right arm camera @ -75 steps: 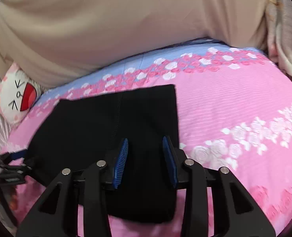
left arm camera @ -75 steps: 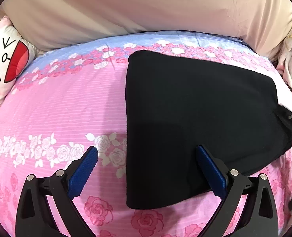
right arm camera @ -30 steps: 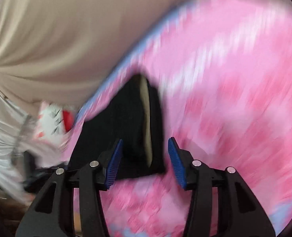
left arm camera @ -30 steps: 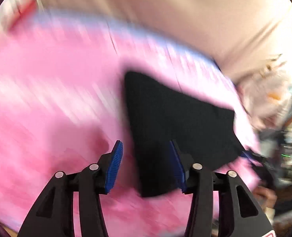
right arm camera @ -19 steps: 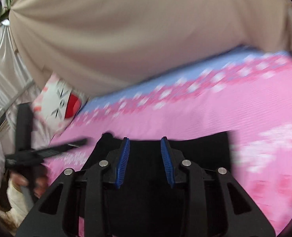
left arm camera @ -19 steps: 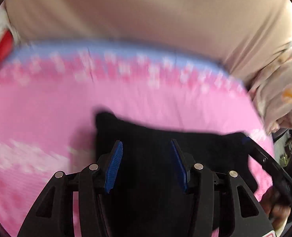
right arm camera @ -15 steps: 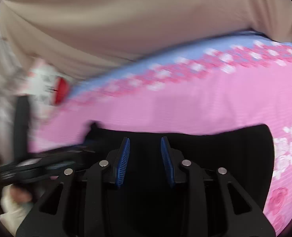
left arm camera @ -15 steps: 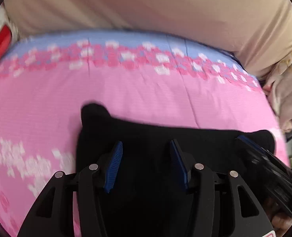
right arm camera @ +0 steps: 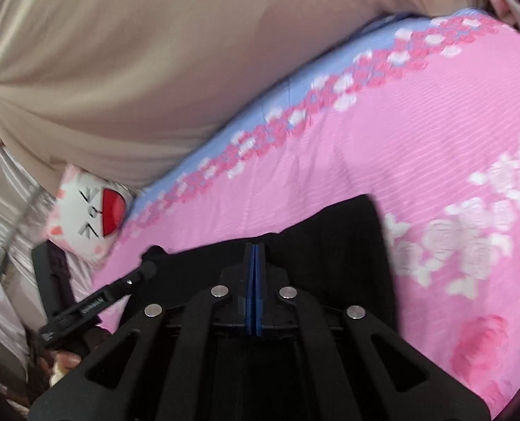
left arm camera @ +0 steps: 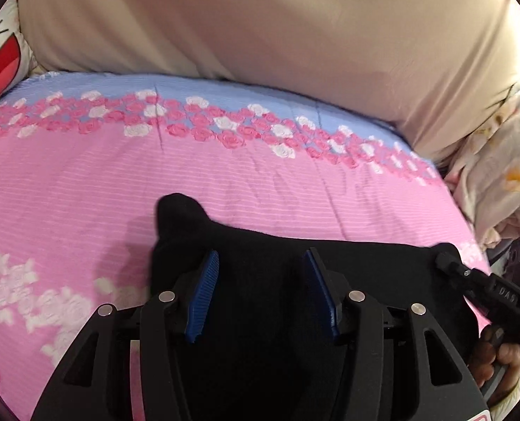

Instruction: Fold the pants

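The folded black pants [left arm camera: 372, 280] lie crosswise on a pink rose-print bedspread [left arm camera: 84, 189]. My left gripper [left arm camera: 261, 258] hovers over their left half with its blue pads apart, one on each side of a strip of cloth and not pressing it. The pants' far left corner sticks up in a small hump. My right gripper [right arm camera: 254, 245] has its pads pressed together on the far edge of the pants [right arm camera: 333, 242]. In the left wrist view its tip [left arm camera: 444, 261] sits at a raised bump of cloth near the right corner.
A beige drape [left arm camera: 260, 17] hangs along the far side of the bed. A white cartoon pillow [right arm camera: 87, 210] lies at the far left. Pale floral bedding [left arm camera: 498, 175] is piled at the right. A person's hand [left arm camera: 502, 361] holds the right gripper.
The right gripper's jaws have closed from about half open to fully together at the pants' far edge. Both views have swung and settled low over the pants. The left jaws keep their gap.
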`<state>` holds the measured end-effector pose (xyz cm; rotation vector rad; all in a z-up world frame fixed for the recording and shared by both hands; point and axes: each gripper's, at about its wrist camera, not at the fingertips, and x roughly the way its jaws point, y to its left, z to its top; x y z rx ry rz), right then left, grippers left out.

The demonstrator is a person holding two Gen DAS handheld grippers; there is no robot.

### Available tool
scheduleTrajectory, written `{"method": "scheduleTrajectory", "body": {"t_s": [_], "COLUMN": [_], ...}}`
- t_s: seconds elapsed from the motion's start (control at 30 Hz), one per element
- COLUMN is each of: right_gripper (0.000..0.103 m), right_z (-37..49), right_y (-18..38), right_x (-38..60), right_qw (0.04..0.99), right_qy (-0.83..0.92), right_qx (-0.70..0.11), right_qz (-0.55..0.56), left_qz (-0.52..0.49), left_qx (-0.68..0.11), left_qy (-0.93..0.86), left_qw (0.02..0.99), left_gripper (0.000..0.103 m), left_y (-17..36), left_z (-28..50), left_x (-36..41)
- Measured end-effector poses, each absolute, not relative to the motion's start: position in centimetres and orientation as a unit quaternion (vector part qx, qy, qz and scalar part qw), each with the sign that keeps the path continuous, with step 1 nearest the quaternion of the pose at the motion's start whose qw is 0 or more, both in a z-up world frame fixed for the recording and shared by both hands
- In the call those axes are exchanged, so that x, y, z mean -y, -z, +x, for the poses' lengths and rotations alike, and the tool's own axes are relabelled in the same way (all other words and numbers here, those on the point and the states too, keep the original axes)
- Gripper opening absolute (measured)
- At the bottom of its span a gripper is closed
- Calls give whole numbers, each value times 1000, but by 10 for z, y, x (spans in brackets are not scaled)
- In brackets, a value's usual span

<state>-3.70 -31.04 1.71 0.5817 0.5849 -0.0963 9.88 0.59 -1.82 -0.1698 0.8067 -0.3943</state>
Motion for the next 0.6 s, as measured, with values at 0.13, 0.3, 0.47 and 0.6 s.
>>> {"method": "scheduleTrajectory", "body": {"t_s": [0.13, 0.3, 0.47, 0.6], "right_gripper": [60, 71, 71, 70], "right_z": [-95, -124, -119, -110], "right_y": [-39, -19, 12, 28], "right_x": [319, 324, 323, 322], "right_qw": [921, 897, 877, 872], "right_qy": [109, 65, 41, 3], "right_qx": [-289, -320, -348, -349], "right_qz": [239, 299, 327, 342], "left_qz": [-30, -121, -193, -201], "left_qx": [-387, -455, -481, -488], "left_qy": [121, 191, 205, 247], "left_qw": [913, 861, 830, 813], "left_gripper": [87, 87, 87, 87], "left_y": [-1, 20, 47, 47], "left_z": [61, 41, 40, 41], "left_x": [-30, -62, -73, -63]}}
